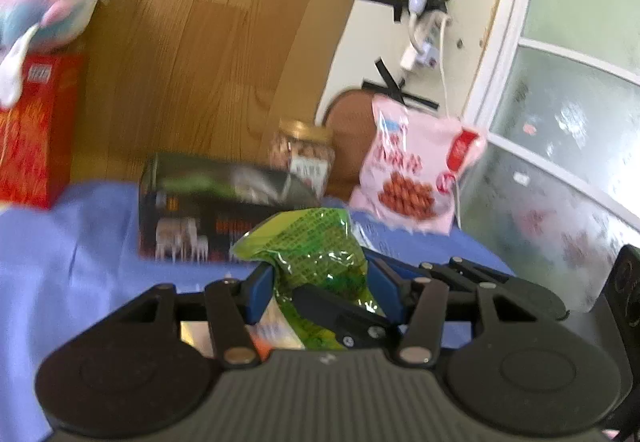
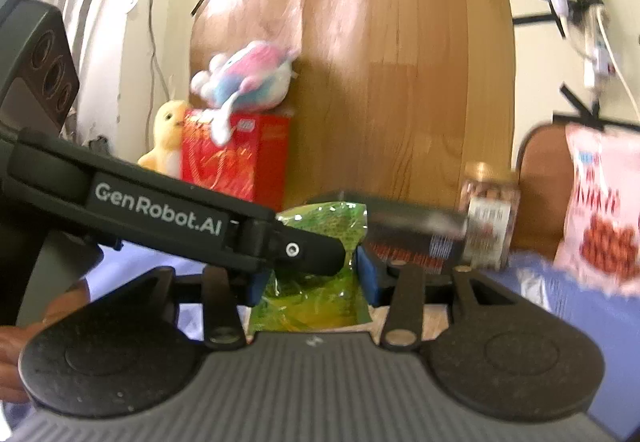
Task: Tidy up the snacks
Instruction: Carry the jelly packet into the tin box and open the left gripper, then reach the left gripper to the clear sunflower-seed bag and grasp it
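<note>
A crinkled green snack packet (image 1: 320,254) sits between the blue pads of my left gripper (image 1: 320,282), which is shut on it above the blue cloth. My right gripper (image 2: 308,274) also closes its blue pads on the same green packet (image 2: 320,226). Each gripper's arm crosses in front of the other's view. Behind stand a dark box (image 1: 216,210), a jar of nuts (image 1: 304,154) and a pink snack bag (image 1: 416,170); they also show in the right wrist view as the box (image 2: 412,234), jar (image 2: 488,218) and bag (image 2: 600,210).
A red box (image 2: 236,154) with a pink-blue plush (image 2: 248,74) on top and a yellow plush (image 2: 168,138) stand at the back left on the blue cloth (image 1: 80,250). A wooden board (image 1: 224,42) leans on the wall. A window (image 1: 560,122) is on the right.
</note>
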Demonstrator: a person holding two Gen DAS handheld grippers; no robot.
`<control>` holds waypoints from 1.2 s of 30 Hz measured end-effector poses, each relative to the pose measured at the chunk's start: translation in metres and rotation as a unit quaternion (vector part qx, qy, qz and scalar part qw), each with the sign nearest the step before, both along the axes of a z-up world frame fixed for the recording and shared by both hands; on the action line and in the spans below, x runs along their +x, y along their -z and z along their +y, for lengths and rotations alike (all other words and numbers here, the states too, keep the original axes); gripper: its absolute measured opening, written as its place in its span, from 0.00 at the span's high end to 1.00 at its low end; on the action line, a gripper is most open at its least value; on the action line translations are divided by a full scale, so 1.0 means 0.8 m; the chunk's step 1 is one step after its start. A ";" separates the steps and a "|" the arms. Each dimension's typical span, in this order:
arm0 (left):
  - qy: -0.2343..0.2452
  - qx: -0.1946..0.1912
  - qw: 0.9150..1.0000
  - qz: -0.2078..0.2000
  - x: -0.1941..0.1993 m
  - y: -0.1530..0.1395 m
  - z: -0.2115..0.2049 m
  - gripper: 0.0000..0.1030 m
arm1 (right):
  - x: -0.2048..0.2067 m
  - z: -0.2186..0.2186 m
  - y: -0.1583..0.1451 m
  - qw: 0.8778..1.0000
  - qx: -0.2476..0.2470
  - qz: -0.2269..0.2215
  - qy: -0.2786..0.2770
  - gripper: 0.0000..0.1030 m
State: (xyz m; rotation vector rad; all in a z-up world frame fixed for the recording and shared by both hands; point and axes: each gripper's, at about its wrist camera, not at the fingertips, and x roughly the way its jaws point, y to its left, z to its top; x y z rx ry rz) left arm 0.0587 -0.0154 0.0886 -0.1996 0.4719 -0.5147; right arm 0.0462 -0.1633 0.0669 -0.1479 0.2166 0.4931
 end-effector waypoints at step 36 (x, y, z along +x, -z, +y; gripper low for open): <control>-0.015 -0.028 0.988 0.154 0.141 0.057 -0.013 0.36 | 0.128 -0.120 0.065 0.952 0.143 0.253 0.092 0.47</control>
